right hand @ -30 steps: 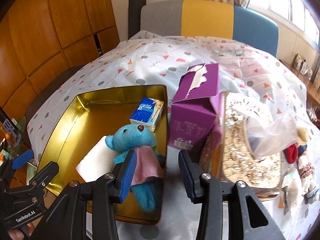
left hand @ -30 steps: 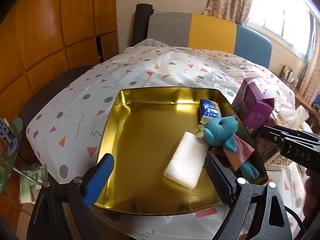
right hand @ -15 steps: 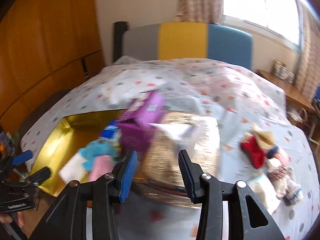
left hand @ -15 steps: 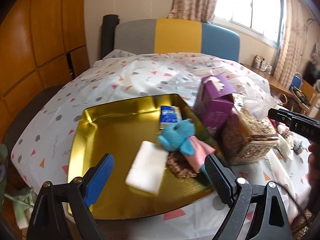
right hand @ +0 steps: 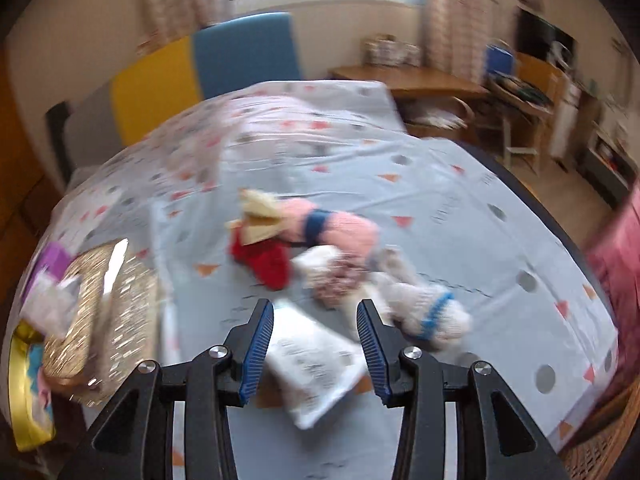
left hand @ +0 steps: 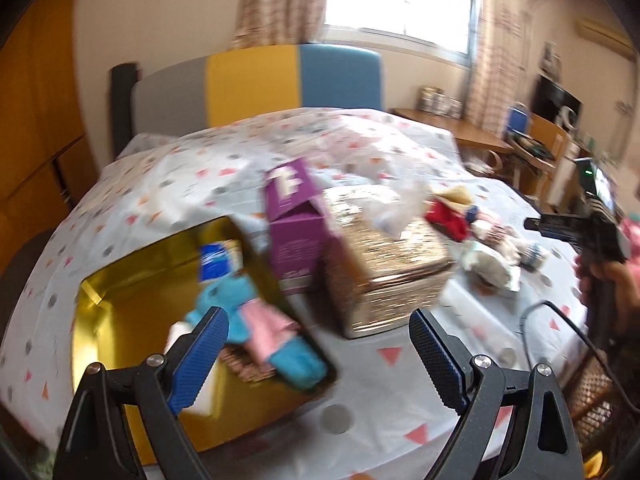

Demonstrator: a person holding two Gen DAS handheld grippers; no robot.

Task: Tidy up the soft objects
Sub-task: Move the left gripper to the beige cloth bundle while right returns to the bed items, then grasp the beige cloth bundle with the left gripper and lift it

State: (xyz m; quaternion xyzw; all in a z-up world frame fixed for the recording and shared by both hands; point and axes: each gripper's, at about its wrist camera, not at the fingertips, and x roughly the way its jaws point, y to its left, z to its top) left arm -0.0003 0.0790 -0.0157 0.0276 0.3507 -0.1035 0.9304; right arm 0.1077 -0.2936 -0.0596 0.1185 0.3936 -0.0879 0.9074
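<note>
A gold tray [left hand: 120, 312] holds a blue plush toy in a pink dress [left hand: 256, 320], a blue tissue packet [left hand: 214, 262] and a white pad. My left gripper [left hand: 316, 352] is open and empty above the tray's right edge. My right gripper [right hand: 316, 336] is open and empty, above a white packet [right hand: 316, 360] on the cloth. Just beyond it lie a red and pink soft toy [right hand: 280, 240], a speckled soft piece [right hand: 336, 280] and a white sock with a blue band [right hand: 428, 312]. Both views are blurred.
A purple box [left hand: 296, 224] and a gold glittery tissue box [left hand: 384, 256] stand right of the tray. The table has a spotted white cloth [right hand: 440, 208]. A colour-block chair [left hand: 256, 80] is behind it, a wooden desk [right hand: 412, 76] at the back right, and a wicker basket [left hand: 596, 400] at the right.
Both grippers have swung to the right. The right one has moved from the boxes to the pile of soft things, and the white packet now lies under its open jaws.
</note>
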